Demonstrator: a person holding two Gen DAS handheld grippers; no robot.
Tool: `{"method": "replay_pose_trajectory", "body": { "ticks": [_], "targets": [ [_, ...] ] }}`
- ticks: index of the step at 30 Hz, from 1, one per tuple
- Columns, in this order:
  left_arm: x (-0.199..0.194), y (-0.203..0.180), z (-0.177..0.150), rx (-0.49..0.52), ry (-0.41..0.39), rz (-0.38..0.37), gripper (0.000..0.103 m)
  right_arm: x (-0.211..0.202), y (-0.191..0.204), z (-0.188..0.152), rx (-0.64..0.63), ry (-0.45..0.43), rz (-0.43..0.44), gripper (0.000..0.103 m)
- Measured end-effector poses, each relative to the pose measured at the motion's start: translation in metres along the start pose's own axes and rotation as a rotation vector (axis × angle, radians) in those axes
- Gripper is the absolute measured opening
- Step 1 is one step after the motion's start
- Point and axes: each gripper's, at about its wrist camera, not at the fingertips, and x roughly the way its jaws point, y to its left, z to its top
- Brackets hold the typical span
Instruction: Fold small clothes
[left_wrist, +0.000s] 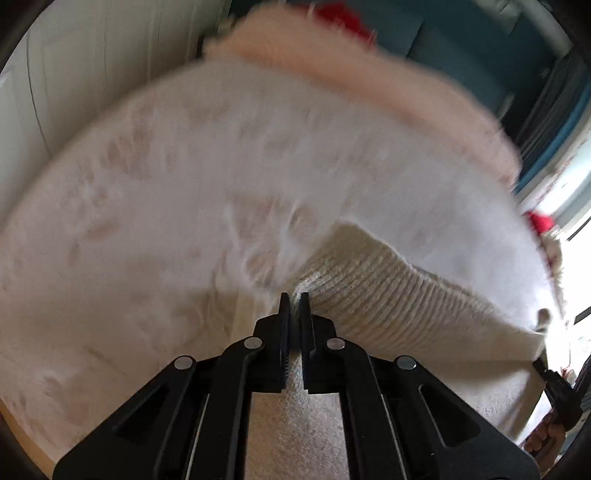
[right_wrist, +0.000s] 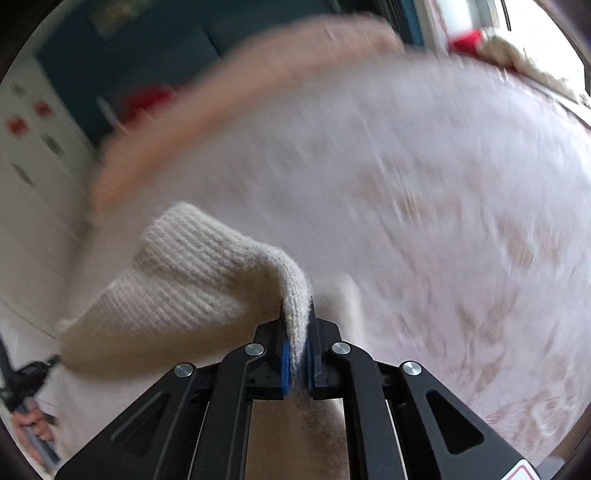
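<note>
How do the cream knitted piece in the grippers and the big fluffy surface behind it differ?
The knitted garment is ribbed and sharp in view; the fluffy blanket is shaggy and blurred. The garment is plain cream and hangs pinched between the left gripper and right gripper; the blanket is whiter with faint pinkish marks and a pink border, and spreads far wider. Both are soft, pale textiles.

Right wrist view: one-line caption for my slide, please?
Right gripper shut on the ribbed edge of a cream knit garment, held above a motion-blurred white fluffy surface.
</note>
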Motion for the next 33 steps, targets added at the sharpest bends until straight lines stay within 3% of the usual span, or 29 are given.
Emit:
{"method": "replay_pose_trajectory", "body": {
  "ticks": [1, 2, 7, 11, 13, 15, 18, 21, 24, 27, 28, 30, 33],
  "targets": [
    [0.017, 0.001, -0.005, -0.002, 0.032, 0.031, 0.004, 0.024, -0.005, -0.008, 0.002, 0.062, -0.036, 0.006],
    [0.028, 0.003, -0.01, -0.001, 0.049, 0.054, 0.004, 0.029, -0.008, -0.012, 0.009, 0.064, -0.039, 0.006],
    [0.015, 0.004, -0.012, 0.0, 0.001, 0.029, 0.004, -0.008, -0.005, 0.001, 0.048, -0.046, 0.05, 0.006],
    [0.035, 0.011, -0.014, 0.004, 0.039, 0.052, 0.004, 0.032, -0.02, -0.01, 0.012, 0.066, -0.035, 0.005],
    [0.034, 0.005, -0.015, 0.036, 0.032, 0.075, 0.004, 0.023, -0.014, -0.008, 0.001, 0.044, -0.039, 0.006],
    [0.023, -0.003, -0.014, 0.052, 0.031, 0.068, 0.005, 0.01, -0.005, -0.003, 0.0, 0.034, -0.019, 0.011],
    [-0.019, -0.017, -0.022, 0.089, -0.032, 0.042, 0.008, -0.031, 0.024, -0.01, -0.09, -0.058, -0.03, 0.015],
    [-0.053, -0.033, -0.047, 0.126, -0.071, -0.013, 0.008, -0.063, 0.051, -0.039, -0.15, -0.089, 0.055, 0.015],
    [-0.051, -0.046, -0.084, 0.138, -0.017, -0.048, 0.01, -0.058, 0.076, -0.083, -0.209, -0.033, 0.12, 0.015],
    [-0.019, -0.04, -0.115, 0.119, 0.082, -0.001, 0.009, -0.028, 0.075, -0.112, -0.231, 0.056, 0.074, 0.002],
    [-0.015, -0.035, -0.122, 0.113, 0.067, -0.01, 0.009, -0.018, 0.063, -0.117, -0.206, 0.071, 0.06, 0.0],
    [-0.019, -0.033, -0.125, 0.127, 0.039, -0.014, 0.009, -0.017, 0.046, -0.114, -0.11, 0.079, 0.127, 0.0],
    [-0.034, -0.04, -0.12, 0.136, 0.044, 0.007, 0.009, -0.045, 0.058, -0.105, -0.092, 0.061, 0.165, 0.007]
  ]
}}
